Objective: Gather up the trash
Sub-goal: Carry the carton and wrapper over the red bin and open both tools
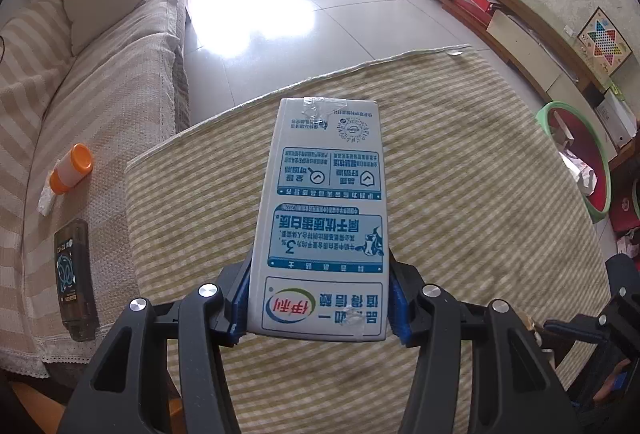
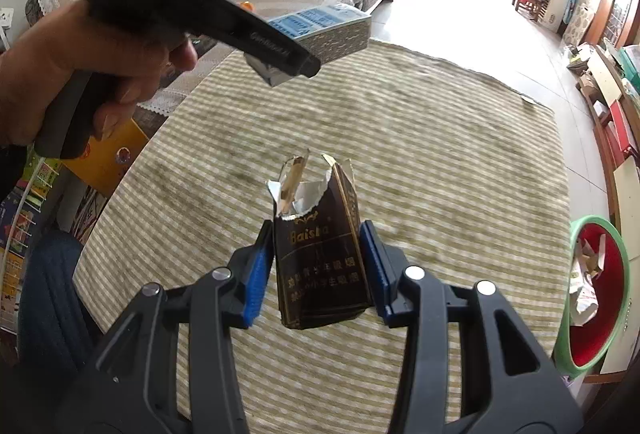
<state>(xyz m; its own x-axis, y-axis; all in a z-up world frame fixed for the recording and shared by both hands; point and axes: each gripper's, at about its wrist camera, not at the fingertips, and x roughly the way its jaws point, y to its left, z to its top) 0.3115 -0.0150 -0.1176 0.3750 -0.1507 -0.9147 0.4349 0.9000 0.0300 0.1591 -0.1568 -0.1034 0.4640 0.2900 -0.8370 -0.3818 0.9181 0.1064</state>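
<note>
Trash is held in both grippers above the striped counter (image 1: 460, 161). The left gripper (image 1: 318, 298) has its blue-padded fingers (image 1: 239, 308) clamped narrow on the sides of a white and blue milk carton (image 1: 324, 213), gripping it near its lower end so most of the carton juts forward over the cloth, clear of the surface. The right gripper (image 2: 316, 270) has its fingers (image 2: 254, 278) pressed against a dark brown cigarette pack (image 2: 320, 262) with a torn top and foil showing; the pack is also lifted off the cloth.

In the right wrist view the left hand (image 2: 100, 61) and its gripper are up and to the left, with the carton well apart from the pack. The counter's cloth lies bare around both items. Its far hem (image 1: 400, 57) ends at open tiled floor (image 1: 280, 1), which runs wide and bright toward the far rooms.

Left of the counter, just beside its edge, sits a sofa (image 1: 100, 93) carrying an orange-capped bottle (image 1: 72, 167), a crumpled tissue (image 1: 46, 199) and a dark flat box (image 1: 76, 274). Off the counter's right edge, lower down, stands a green-rimmed bin (image 2: 596, 298) with a red inside, already holding crumpled paper. A low shelf unit (image 1: 512, 17) lines the right wall.
</note>
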